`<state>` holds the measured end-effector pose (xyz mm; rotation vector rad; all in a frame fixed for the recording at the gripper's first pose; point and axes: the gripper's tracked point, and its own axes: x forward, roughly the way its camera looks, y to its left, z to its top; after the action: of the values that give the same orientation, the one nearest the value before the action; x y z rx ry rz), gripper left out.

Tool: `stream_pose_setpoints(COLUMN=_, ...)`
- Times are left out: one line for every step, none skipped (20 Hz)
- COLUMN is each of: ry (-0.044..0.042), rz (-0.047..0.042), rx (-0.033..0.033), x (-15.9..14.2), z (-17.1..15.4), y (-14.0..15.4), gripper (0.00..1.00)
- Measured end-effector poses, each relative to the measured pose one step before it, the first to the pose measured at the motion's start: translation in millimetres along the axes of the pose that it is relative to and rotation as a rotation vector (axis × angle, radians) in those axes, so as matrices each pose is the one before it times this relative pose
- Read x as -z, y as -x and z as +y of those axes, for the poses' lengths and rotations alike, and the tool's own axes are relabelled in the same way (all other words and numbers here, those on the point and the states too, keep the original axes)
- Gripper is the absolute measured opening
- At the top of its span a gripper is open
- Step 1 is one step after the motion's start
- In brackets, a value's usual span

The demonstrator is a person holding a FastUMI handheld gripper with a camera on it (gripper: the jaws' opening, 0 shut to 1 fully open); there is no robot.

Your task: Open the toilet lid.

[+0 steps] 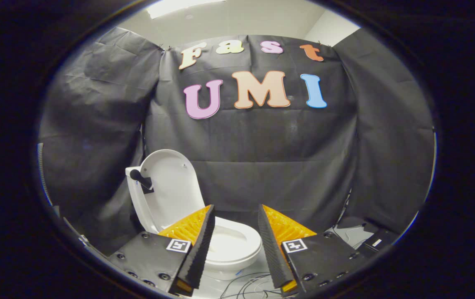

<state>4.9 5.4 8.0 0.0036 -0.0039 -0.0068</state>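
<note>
Already the toilet lid stands upright at eleven o'clock beyond the gripper, its jaws released, task apparently done.

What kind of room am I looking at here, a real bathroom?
Probably not a real bathroom but a mock-up booth for recordings. A white toilet with its lid raised stands before walls of draped black cloth, with loose cables on the floor. The gripper hangs open, its jaws empty.

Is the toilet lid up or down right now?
Up. The toilet lid stands raised behind the seat, so you can see into the bowl. The tongs are open and hold nothing.
</note>
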Motion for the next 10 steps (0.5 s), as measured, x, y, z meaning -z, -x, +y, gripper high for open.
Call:
stream_pose_setpoints(ry=0.00367, rz=-0.02353, rx=-0.00064, x=-4.86, z=0.80, y=3.96, gripper=0.65)
stream_pose_setpoints(ry=-0.00388, rz=0.00296, rx=-0.00281, x=1.91, z=-0.19, y=2.51, gripper=0.65)
stream_pose_setpoints(ry=0.00154, rz=0.02024, rx=0.00335, x=4.05, z=0.92, y=-3.42, gripper=0.65)
stream_pose_setpoints(ry=0.00665, rz=0.01079, rx=-0.00293, x=3.70, z=0.62, y=-0.25, gripper=0.65)
stream_pose_setpoints(ry=-0.00528, rz=-0.01263, rx=0.00268, x=-2.16, z=-1.04, y=1.43, gripper=0.65)
stream_pose_setpoints(ry=0.00136, rz=-0.00196, rx=0.00047, x=-3.18, z=0.77, y=0.09, gripper=0.67)
stream_pose_setpoints(ry=0.00283, rz=0.00673, rx=-0.00019, x=1.60, z=-0.22, y=-0.19, gripper=0.68)
stream_pose_setpoints(ry=-0.00221, rz=0.00950, rx=0.00081, x=0.96, z=-0.26, y=-0.16, gripper=0.70)
stream_pose_setpoints(ry=0.00109, rz=-0.00665, rx=0.00068, x=-1.65, z=0.47, y=0.98, gripper=0.71)
stream_pose_setpoints(ry=0.00068, rz=0.00414, rx=0.00011, x=0.19, z=-0.29, y=0.43, gripper=0.72)
